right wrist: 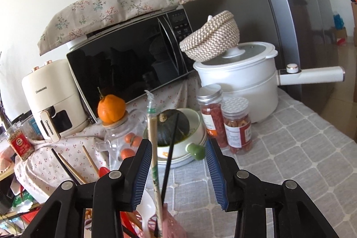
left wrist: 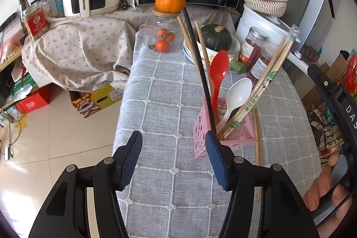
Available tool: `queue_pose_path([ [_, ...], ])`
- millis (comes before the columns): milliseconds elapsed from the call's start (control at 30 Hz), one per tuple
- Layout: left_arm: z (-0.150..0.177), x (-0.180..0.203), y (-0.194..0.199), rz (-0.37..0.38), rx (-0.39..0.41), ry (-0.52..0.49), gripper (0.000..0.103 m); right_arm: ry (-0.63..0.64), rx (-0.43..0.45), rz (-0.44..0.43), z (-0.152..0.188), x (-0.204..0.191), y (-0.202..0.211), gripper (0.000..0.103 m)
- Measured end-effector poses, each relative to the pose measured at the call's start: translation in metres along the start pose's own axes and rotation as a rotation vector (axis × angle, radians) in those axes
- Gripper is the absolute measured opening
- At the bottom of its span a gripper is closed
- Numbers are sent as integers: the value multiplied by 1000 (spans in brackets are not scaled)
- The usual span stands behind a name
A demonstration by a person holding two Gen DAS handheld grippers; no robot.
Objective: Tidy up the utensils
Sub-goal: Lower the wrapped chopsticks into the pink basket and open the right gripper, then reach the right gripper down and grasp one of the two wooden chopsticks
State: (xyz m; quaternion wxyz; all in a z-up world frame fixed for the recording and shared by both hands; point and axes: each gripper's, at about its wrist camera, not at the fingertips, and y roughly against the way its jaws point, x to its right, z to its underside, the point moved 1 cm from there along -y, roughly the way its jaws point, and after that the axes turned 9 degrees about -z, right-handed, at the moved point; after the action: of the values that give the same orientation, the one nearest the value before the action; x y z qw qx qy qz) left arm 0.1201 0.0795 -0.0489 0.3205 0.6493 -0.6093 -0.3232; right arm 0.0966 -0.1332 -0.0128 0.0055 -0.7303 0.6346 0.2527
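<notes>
Left gripper [left wrist: 174, 160] spread wide, empty; pink holder [left wrist: 223, 137] just ahead of its right finger. Right gripper [right wrist: 178, 173] wide apart above holder; wrapped chopsticks [right wrist: 154, 160] between fingers, ungripped.

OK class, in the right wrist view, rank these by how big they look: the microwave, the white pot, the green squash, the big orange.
1. Microwave
2. White pot
3. Green squash
4. Big orange

Squash and orange look close in size; the squash looks slightly larger but is partly hidden, so that order is unsure.
</notes>
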Motion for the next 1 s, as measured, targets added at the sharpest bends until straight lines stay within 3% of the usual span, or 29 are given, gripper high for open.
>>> queue_pose_path([
  [200,11,21,-6,19,-17,-49,73,59,-173,61,0,32,5,57],
  [333,21,36,-16,55,-69,-73,75,42,-297,98,10,60,-1,62],
  [667,42,55,-40,54,-170,-111,75,49,-697,98,71,101,-59,65],
  [800,44,57,-44,50,-181,-116,75,55,-761,121,84,112,-78,65],
  [1000,46,63,-46,52,-186,-132,75,64,-785,121,91,113,-99,65],
])
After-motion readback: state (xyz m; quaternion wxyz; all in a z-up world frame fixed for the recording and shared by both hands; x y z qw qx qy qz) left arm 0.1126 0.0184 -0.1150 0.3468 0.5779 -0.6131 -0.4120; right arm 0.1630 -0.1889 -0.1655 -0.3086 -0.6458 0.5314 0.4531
